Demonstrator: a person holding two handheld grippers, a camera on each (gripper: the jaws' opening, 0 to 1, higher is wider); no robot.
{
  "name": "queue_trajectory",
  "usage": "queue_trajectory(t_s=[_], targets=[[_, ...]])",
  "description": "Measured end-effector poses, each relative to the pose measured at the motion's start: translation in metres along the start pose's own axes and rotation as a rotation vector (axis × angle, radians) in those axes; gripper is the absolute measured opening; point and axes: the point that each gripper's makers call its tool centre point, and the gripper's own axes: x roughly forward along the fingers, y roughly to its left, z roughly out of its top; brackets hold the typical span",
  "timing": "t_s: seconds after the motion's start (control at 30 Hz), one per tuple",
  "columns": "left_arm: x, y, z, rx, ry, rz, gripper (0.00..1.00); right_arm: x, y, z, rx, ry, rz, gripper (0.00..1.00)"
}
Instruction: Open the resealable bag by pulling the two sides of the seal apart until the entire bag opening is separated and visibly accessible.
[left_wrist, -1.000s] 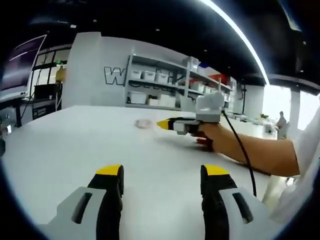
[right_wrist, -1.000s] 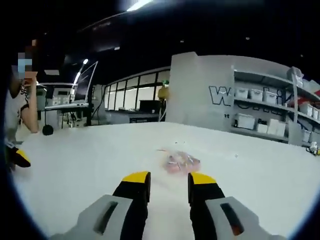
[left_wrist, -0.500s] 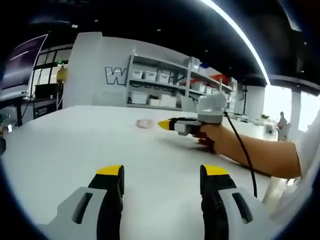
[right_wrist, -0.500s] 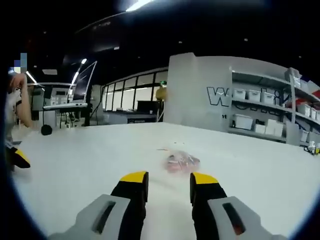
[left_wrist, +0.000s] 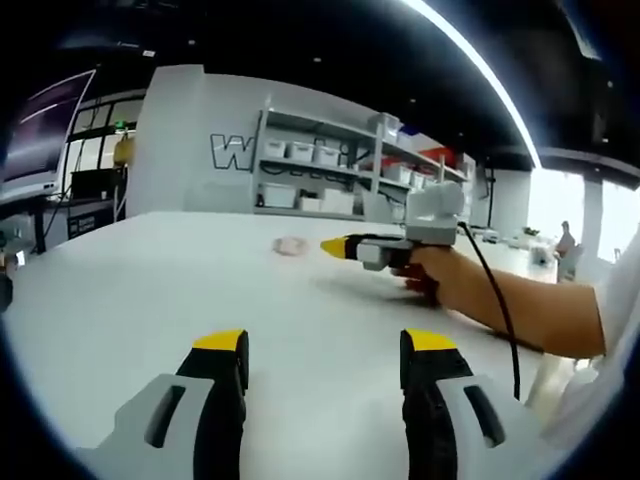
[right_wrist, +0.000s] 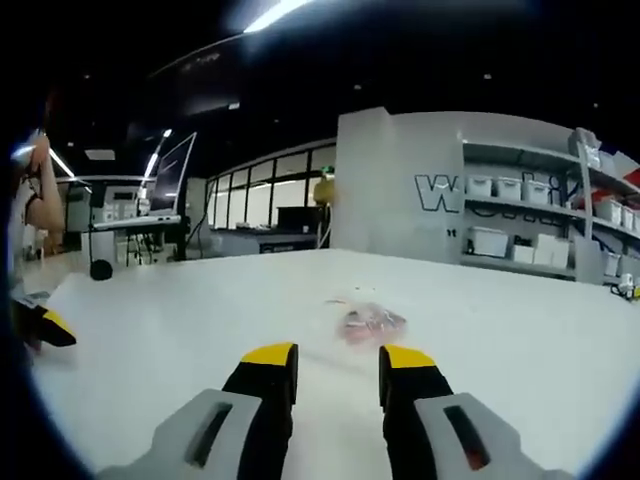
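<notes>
A small clear resealable bag (right_wrist: 368, 323) with pinkish contents lies flat on the white table (right_wrist: 180, 320), a short way ahead of my right gripper (right_wrist: 335, 360), which is open with nothing between its yellow-tipped jaws. In the left gripper view the same bag (left_wrist: 291, 246) lies far off on the table (left_wrist: 130, 290). My left gripper (left_wrist: 322, 348) hovers low over the table, wide open and holding nothing. The right gripper (left_wrist: 345, 247), held by a hand, comes in from the right and points at the bag.
A grey wall with shelving (left_wrist: 330, 170) holding white bins stands behind the table. Desks and monitors (right_wrist: 130, 210) stand at the far left of the room. A yellow tip of the left gripper (right_wrist: 45, 325) shows at the left edge. A black cable (left_wrist: 490, 300) hangs from the right gripper.
The right gripper has drifted slightly rightward in the left gripper view, and its own view has tilted a little. The bag has not moved and both grippers stay open.
</notes>
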Motion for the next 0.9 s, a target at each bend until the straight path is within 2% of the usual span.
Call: queue_trajectory(t_s=[0.2,0.9], targets=[[0.000,0.000,-0.001,0.001,0.000,0.002,0.61,-0.005,0.003,0.000,-0.009,-0.003,0.007,0.30],[-0.001,0.000,-0.003,0.003,0.005,0.001,0.62,-0.032,0.015,0.005,0.049,-0.035,0.022,0.29]])
